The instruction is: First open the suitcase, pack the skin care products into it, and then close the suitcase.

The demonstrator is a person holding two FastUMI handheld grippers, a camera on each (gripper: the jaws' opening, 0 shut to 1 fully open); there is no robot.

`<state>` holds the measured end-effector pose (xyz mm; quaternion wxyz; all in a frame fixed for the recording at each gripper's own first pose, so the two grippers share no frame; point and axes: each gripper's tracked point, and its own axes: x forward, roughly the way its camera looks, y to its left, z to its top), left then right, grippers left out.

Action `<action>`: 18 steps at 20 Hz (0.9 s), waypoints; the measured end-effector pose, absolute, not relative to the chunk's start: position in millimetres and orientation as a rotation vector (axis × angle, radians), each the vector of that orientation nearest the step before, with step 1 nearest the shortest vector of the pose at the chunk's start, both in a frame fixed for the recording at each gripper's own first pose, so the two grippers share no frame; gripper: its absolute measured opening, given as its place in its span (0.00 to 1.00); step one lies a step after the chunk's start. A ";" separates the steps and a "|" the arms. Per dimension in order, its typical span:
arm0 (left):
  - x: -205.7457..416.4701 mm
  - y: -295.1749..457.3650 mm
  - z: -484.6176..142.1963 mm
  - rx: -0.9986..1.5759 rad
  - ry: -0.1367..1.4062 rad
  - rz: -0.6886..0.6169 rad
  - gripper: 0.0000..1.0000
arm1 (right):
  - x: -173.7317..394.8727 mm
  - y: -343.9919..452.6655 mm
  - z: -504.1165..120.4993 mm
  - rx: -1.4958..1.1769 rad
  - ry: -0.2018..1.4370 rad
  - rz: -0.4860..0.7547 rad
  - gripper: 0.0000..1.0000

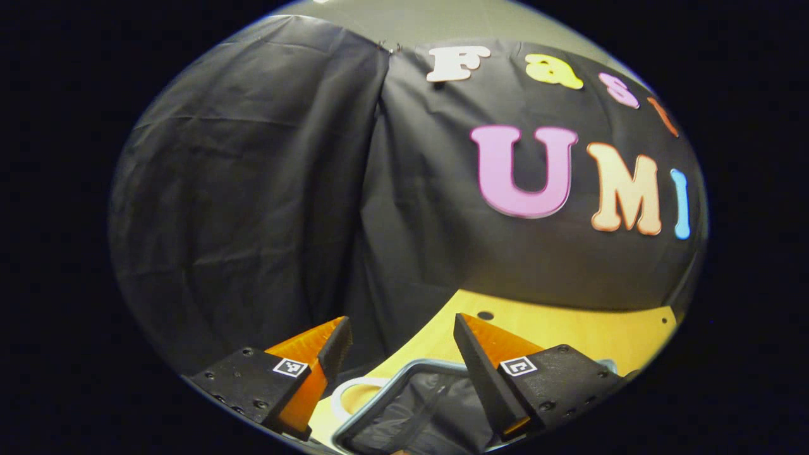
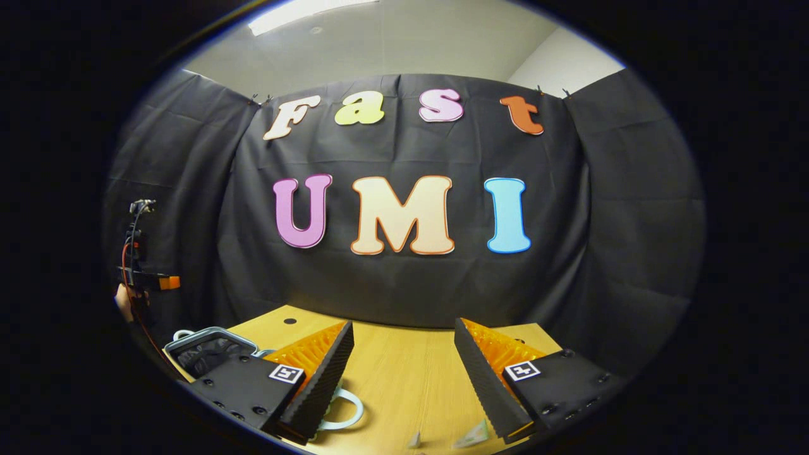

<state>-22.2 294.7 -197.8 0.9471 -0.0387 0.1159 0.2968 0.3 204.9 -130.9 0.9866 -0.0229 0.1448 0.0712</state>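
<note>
Left gripper view looks across the wooden counter (image 1: pixel 569 328) toward the booth's black cloth wall. The left tongs (image 1: pixel 402 354) stand wide apart with nothing between them, raised above the suitcase (image 1: pixel 411 411), which lies at six o'clock in this picture. Its lid appears to be up already: a pale rim frames a dark fabric lining, and a whitish handle (image 1: pixel 354 388) loops out at about seven o'clock of the case. I judge the left tongs hang over the opening so that they can hold the lid or receive an item.

In the right gripper view the right tongs (image 2: pixel 404 366) are likewise spread, gripping nothing, and hover over bare counter. The suitcase (image 2: pixel 208 347) sits at eight o'clock from them, with the other gripper (image 2: pixel 142 278) and the hand on it higher at nine o'clock. Two small pale objects (image 2: pixel 471 435) lie on the counter at six o'clock, partly cut off; whether they are the skin care products I cannot tell. Packing looks not yet begun.
</note>
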 end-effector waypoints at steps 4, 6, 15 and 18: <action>-24.8 231.1 -146.8 -0.045 0.079 0.564 0.94 | 6.6 171.1 -115.8 -0.026 0.227 0.104 0.99; -18.8 192.5 -132.7 -0.016 0.057 0.525 0.94 | 7.6 151.4 -111.5 -0.020 0.208 0.081 0.99; 7.3 44.1 -117.3 -0.007 0.047 0.342 0.94 | 2.6 99.4 -112.5 0.006 0.243 0.100 0.99; 7.6 7.9 -125.2 -0.010 0.069 0.305 0.94 | 0.9 85.8 -109.8 0.005 0.241 0.111 0.99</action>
